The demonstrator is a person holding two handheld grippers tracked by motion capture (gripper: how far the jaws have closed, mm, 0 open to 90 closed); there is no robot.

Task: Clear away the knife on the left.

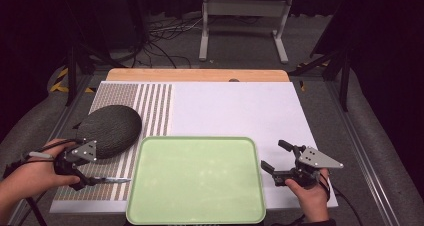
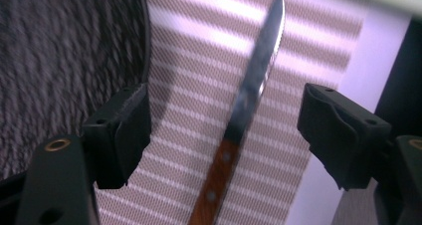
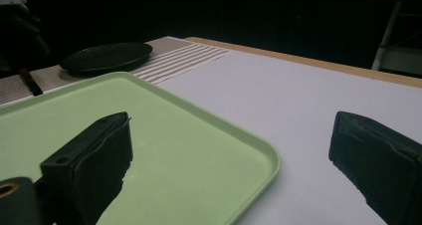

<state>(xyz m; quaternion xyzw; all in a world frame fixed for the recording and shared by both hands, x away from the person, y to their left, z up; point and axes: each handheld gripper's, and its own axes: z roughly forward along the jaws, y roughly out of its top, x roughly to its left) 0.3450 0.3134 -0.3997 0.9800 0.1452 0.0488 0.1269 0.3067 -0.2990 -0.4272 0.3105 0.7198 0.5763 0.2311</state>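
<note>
Bench (image 1: 240, 106): green tray (image 1: 196, 180) between both tools. Dark melon (image 1: 109, 130) just beyond left tool (image 1: 85, 178). Knife (image 2: 239, 125) flat on striped mat, between spread jaws, ungripped. Right tool (image 1: 274, 158): jaws apart, empty, beside tray. Step judged: knife pickup. Next: centre jaws on wooden handle, close.

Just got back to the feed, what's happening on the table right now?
A person holds a gripper in each hand. The left gripper is open over a wooden-handled knife that lies on the striped placemat, jaws on either side of it, not closed on it. A dark oval dish sits just beyond. The right gripper is open, holding nothing, beside the right edge of the green tray, which has nothing on it.
</note>
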